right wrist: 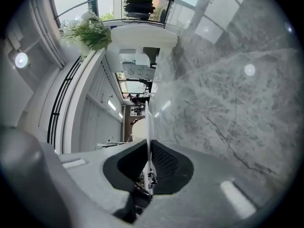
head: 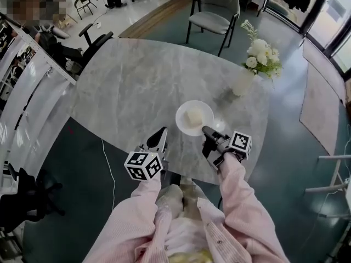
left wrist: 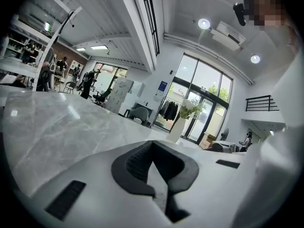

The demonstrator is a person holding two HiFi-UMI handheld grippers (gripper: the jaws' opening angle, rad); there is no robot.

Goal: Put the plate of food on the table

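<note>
**Plate pinched by its rim at the table's near edge**

Nothing legible shows. The cube [head: 143, 166] on the left gripper [head: 160, 137] and its twin on the right carry only black-and-white square markers. A small blue sign [left wrist: 163, 86] on the far wall is too small to read.

In the right gripper view the plate [right wrist: 148, 122] is seen edge-on, as a thin white line, and the food barely shows there. From the head view I cannot tell whether the plate rests on the marble table [head: 137, 75] or hangs just above it. The person's pink sleeves cover the strip of table nearest the body.

The white plate, with a pale block of food [head: 193, 115] on it, lies over the table close to its near edge, a little right of middle. The right gripper [head: 208, 131] reaches it from the near right, jaws nipped narrowly onto the rim. The left gripper sits just beside the plate's near left, apart from it, jaws drawn together with nothing between. A vase [head: 243, 83] of flowers stands toward the right edge.
</note>
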